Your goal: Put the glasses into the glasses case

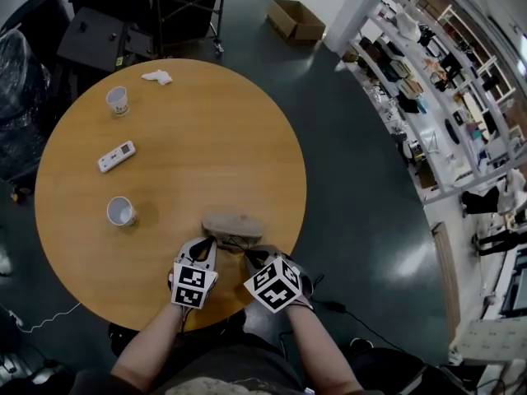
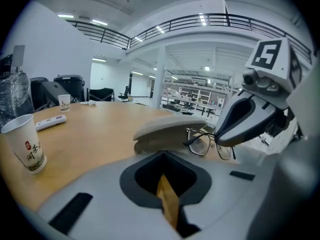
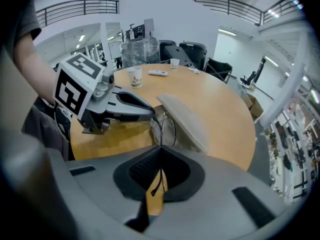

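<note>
A beige glasses case (image 1: 232,223) lies open near the front of the round wooden table (image 1: 206,138), its lid (image 2: 170,126) lifted over the base. Dark thin-rimmed glasses (image 2: 206,144) stand just in front of the case's opening. My right gripper (image 1: 252,255) is shut on the glasses; one temple arm (image 3: 156,181) runs down between its jaws. My left gripper (image 1: 207,243) is shut, with nothing between its jaws. In the right gripper view the left gripper (image 3: 148,114) has its tip at the glasses (image 3: 167,129), beside the lid (image 3: 186,120).
Left of the case stands a paper cup (image 1: 121,211). Farther back are a white remote (image 1: 116,155), a second cup (image 1: 118,99) and a crumpled tissue (image 1: 156,76). The table's front edge is right under my grippers. A cardboard box (image 1: 295,19) sits on the floor beyond.
</note>
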{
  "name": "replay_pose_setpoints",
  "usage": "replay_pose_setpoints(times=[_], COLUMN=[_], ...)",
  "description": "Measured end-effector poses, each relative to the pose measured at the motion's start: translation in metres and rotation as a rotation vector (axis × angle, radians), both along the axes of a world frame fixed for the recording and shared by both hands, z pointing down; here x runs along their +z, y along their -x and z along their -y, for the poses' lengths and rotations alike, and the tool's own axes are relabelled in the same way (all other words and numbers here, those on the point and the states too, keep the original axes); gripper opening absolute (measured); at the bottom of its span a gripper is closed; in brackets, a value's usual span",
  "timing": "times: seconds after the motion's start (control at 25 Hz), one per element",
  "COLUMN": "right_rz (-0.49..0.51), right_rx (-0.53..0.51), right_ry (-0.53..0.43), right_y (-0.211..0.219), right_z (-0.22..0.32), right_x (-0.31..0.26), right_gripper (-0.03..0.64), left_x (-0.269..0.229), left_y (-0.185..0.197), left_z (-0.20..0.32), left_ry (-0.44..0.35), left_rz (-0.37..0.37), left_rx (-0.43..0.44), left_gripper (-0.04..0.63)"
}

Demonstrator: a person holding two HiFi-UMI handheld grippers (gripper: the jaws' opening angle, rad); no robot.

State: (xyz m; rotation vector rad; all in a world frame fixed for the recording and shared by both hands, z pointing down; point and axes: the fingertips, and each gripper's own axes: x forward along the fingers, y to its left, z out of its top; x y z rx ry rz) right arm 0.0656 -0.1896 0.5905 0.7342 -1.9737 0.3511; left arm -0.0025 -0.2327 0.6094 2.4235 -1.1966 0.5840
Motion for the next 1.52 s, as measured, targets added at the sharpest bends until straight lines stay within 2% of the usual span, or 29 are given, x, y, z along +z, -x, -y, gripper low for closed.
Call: replay_pose_setpoints(times=[0.2, 0.4, 0.76, 0.84, 1.08, 1.52], right_rz=[-0.039, -0.077, -0.218, -0.246, -0.247, -0.27], right_rx=[-0.018, -0.049, -0.236, -0.268, -0.32, -0.368], right_ry=[-0.039, -0.092, -0.235, -0.235, -0.181, -0.141], right_y=[0.009, 0.014, 0.035, 0.036, 0.038, 0.04], right_z=[0.015, 0.027, 0.045, 0.049, 0.057, 0.062], right_x=[0.0, -0.001, 0.002, 0.007, 0.019, 0.039], right_gripper=[-0.012, -0.012, -0.012, -0.012, -0.012, -0.012], left_x=[0.002, 0.005, 0.004, 0.004, 0.004, 0.004], left_y=[0.0, -0.003, -0.003, -0.004, -0.004, -0.005], left_z=[0.0, 0.0, 0.0, 0.0, 0.001, 0.001], left_ry=[0.005, -0.007, 0.002, 0.006, 0.01, 0.011], left_rz=[0.003, 0.047, 0.02, 0.012, -0.002, -0.014], left_rx=[0.006, 0.014, 0.006, 0.004, 0.009, 0.019], left_gripper=[0.006, 0.005, 0.006, 0.006, 0.006, 0.006])
